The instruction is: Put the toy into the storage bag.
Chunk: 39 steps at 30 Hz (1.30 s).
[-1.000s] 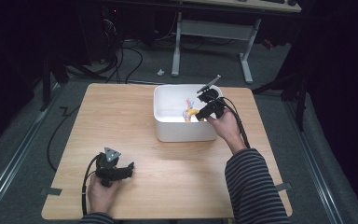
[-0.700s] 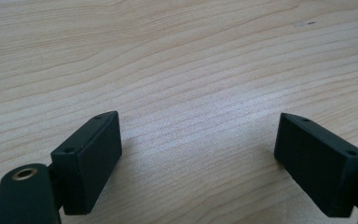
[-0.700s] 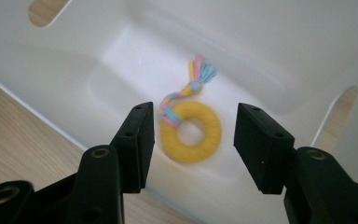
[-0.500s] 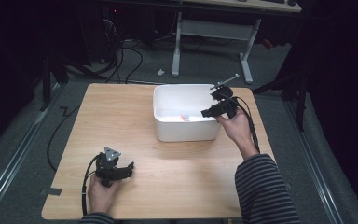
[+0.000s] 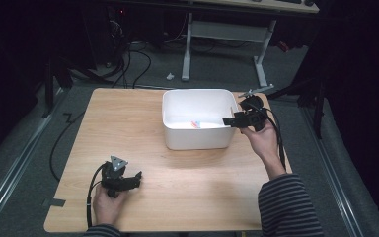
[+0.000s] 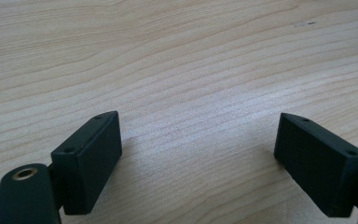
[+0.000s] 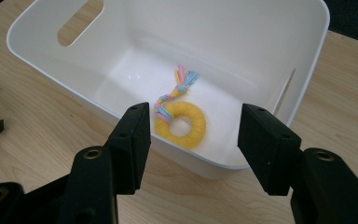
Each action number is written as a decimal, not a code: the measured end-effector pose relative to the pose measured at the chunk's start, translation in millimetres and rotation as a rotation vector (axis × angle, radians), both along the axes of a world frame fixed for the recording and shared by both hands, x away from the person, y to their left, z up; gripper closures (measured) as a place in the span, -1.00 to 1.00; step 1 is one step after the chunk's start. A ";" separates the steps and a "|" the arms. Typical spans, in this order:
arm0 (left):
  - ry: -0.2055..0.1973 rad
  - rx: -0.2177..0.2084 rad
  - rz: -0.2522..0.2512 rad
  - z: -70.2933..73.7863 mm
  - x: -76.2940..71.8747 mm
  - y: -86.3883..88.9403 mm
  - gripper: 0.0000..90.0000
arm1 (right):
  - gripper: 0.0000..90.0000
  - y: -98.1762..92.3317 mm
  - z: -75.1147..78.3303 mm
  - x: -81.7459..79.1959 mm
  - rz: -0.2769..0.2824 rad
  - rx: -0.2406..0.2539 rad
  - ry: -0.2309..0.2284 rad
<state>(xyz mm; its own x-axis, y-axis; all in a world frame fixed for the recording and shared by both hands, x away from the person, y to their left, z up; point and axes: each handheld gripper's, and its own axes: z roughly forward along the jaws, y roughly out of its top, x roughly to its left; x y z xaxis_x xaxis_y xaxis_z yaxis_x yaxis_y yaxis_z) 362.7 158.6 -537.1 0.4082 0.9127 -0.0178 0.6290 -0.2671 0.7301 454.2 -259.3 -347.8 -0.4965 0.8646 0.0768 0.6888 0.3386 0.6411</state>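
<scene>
We see the right hand-held gripper (image 7: 193,140) with jaws apart, empty, held at the near rim of the white bin (image 7: 307,56). Just beyond its jaws, a yellow ring toy (image 7: 181,123) with a pastel braided tail lies on the bin floor. The left hand-held gripper (image 6: 198,154), jaws apart and empty, sits low over the bare wooden surface (image 6: 191,56), well apart from the bin.

The desk (image 6: 191,56) is pale wood with fine matt grain; the bin (image 7: 242,28) is smooth, glossy white plastic; the ring toy (image 7: 181,122) looks rubbery yellow with braided cloth strands.
</scene>
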 end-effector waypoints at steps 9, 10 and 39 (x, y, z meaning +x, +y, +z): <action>0.000 0.000 0.000 0.0 0.0 0.0 -0.66 | -0.05 -12.6 1.9 -25.5 0.010 0.011 -0.044; 0.000 0.001 0.000 0.0 0.0 0.0 -0.66 | -0.06 -13.9 1.3 -28.4 0.011 0.002 -0.045; 0.001 0.001 0.004 0.0 0.2 -0.4 -0.66 | -0.05 -53.3 -26.6 -111.3 -0.010 0.037 -0.129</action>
<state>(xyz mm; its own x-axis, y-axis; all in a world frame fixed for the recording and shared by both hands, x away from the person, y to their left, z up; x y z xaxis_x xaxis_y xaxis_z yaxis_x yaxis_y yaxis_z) 362.9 158.2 -537.1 0.4049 0.9142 -0.0170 0.6305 -0.2657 0.7293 342.9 -312.7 -374.4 -0.4953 0.8675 0.0450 0.6029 0.3060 0.7368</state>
